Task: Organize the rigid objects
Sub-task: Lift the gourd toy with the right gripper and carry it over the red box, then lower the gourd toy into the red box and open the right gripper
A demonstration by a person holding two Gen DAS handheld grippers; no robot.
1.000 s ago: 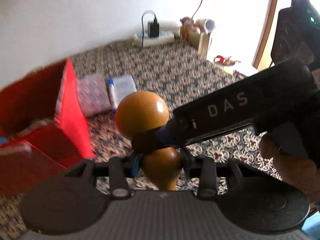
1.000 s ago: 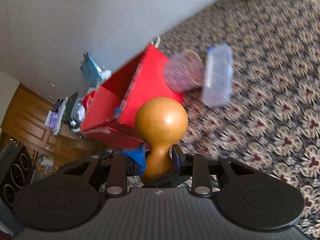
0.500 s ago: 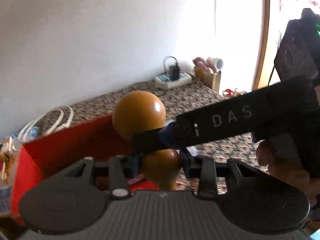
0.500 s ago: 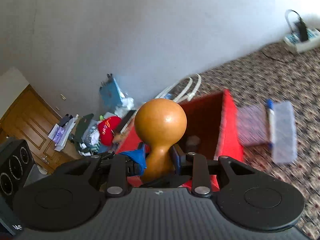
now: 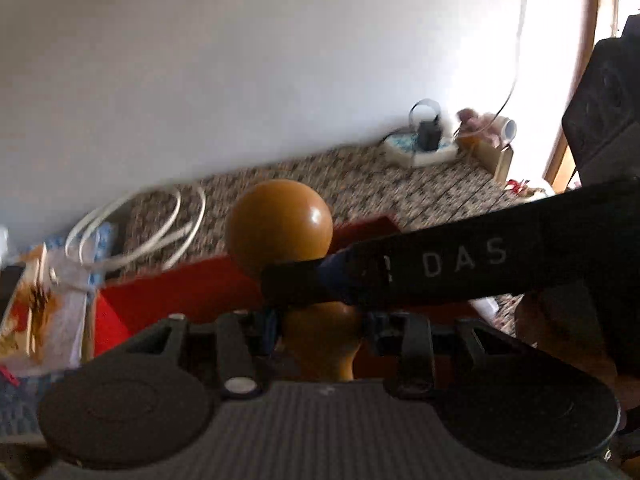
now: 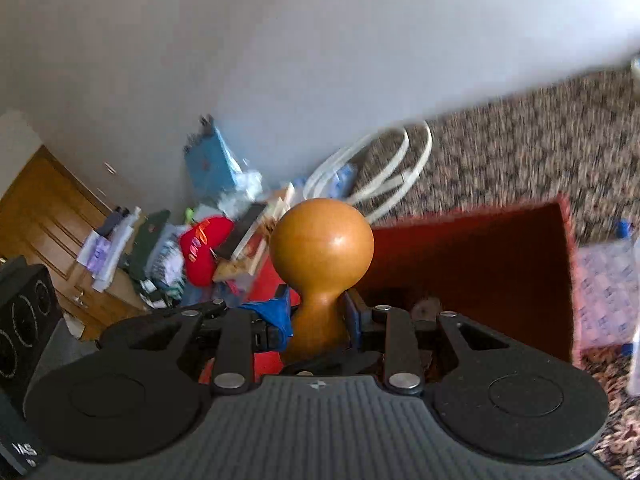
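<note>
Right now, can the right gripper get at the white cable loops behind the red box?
Probably not: the right gripper is shut on the wooden pestle, and the red box lies before the cable loops.

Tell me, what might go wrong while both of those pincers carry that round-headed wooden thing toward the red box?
Both the left gripper and the right gripper clamp the wooden pestle at its narrow, smooth neck, so uneven pulling could twist it loose. The heavy round head sits above the grip and might tip it. The red box already seems to hold something at the bottom, so a drop could knock it.
</note>
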